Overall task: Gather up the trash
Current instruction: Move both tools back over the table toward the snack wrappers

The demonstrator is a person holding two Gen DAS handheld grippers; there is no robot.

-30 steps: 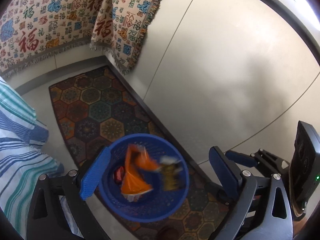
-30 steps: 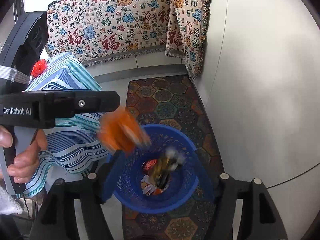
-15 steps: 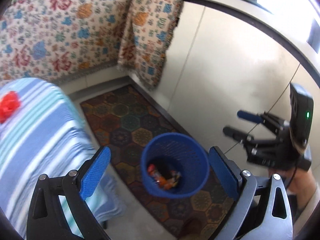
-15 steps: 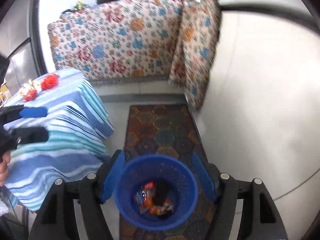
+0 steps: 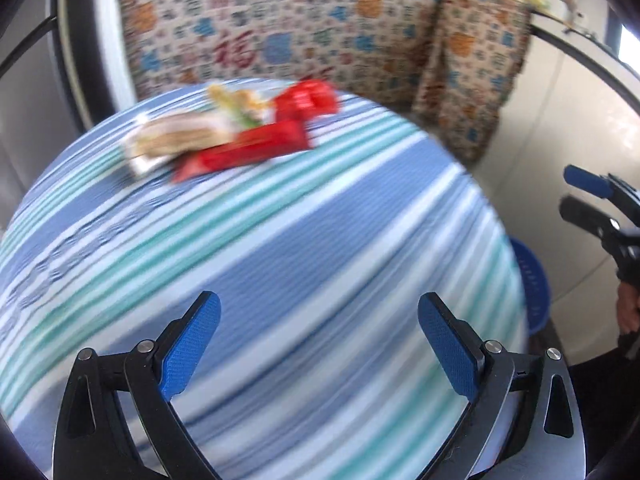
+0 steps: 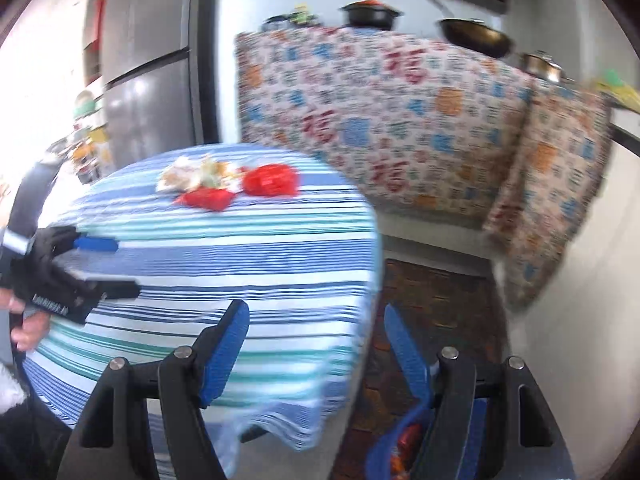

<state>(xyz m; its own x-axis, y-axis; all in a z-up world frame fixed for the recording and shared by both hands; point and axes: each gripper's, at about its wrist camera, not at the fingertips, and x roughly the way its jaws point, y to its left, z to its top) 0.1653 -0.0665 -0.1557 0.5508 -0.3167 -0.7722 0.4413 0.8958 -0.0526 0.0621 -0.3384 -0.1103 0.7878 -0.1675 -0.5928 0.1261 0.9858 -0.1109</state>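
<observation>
Red wrappers point(image 5: 256, 144) and a pale wrapper point(image 5: 176, 140) lie in a blurred pile at the far side of the blue-striped tablecloth point(image 5: 280, 240); they also show in the right wrist view point(image 6: 272, 179). My left gripper point(image 5: 318, 340) is open and empty over the near part of the table. My right gripper point(image 6: 316, 344) is open and empty at the table's right edge, above the blue trash basket point(image 6: 384, 452), which holds wrappers. The basket's rim point(image 5: 534, 288) peeks out right of the table.
A patterned cloth point(image 6: 400, 112) covers the counter behind, with pots point(image 6: 476, 36) on top. A fridge point(image 6: 148, 80) stands at the back left. A patterned rug point(image 6: 436, 304) lies on the floor beside the white cabinet wall point(image 6: 580, 320).
Both grippers have swung up and left from over the basket to face the table. The orange wrapper and another piece dropped into the basket. Both grippers stay open.
</observation>
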